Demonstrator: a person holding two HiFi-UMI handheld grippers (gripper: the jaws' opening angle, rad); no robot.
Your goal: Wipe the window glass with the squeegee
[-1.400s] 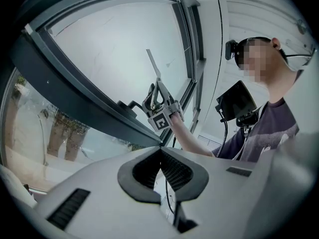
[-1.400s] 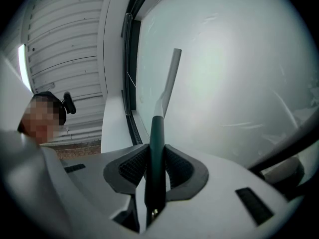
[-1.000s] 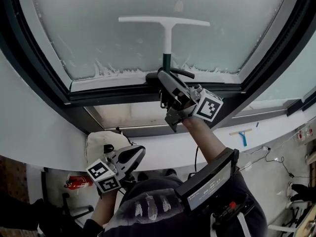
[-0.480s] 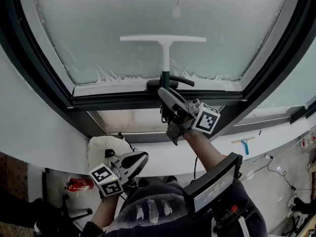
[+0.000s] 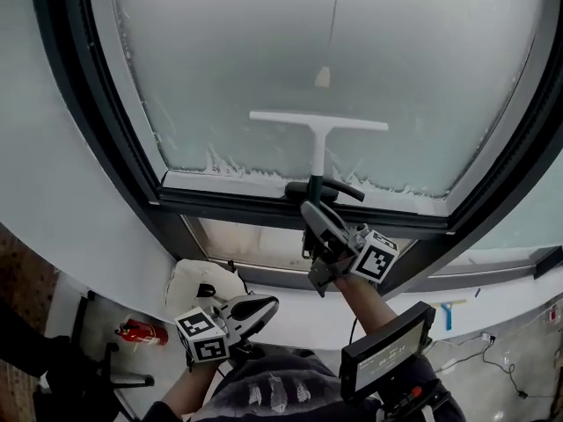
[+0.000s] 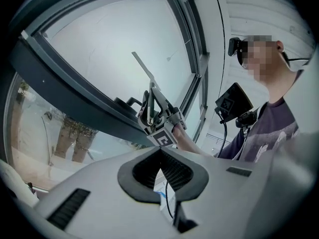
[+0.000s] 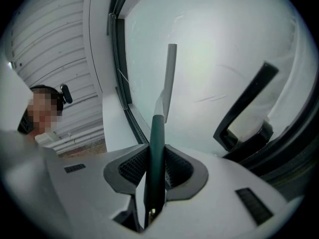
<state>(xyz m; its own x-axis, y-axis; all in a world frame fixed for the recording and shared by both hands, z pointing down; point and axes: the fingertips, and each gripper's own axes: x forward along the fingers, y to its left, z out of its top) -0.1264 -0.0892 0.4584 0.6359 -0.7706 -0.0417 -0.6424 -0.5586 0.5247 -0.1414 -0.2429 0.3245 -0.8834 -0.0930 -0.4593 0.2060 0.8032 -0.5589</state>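
Note:
A white squeegee point(image 5: 318, 123) with a dark green handle point(image 7: 156, 148) lies flat against the foamy window glass point(image 5: 264, 51), its blade low on the pane. My right gripper point(image 5: 314, 211) is shut on the handle, just below the window's black frame point(image 5: 264, 207). In the right gripper view the blade point(image 7: 170, 68) stands up against the glass. My left gripper point(image 5: 264, 304) hangs low near the person's body, shut with nothing in it. The left gripper view shows the right gripper point(image 6: 149, 114) and the squeegee point(image 6: 142, 66) from the side.
A black window latch point(image 5: 339, 185) sits on the frame beside the squeegee handle; it also shows as the latch point(image 7: 246, 106) at the right. Foam clings along the pane's bottom edge point(image 5: 233, 165). A blue squeegee point(image 5: 447, 311) lies on the floor below. A pull cord point(image 5: 324, 76) hangs over the glass.
The squeegee and my right gripper have slid down the glass toward the frame. The head view has tilted up, so more of the pane shows. The left gripper has stayed low.

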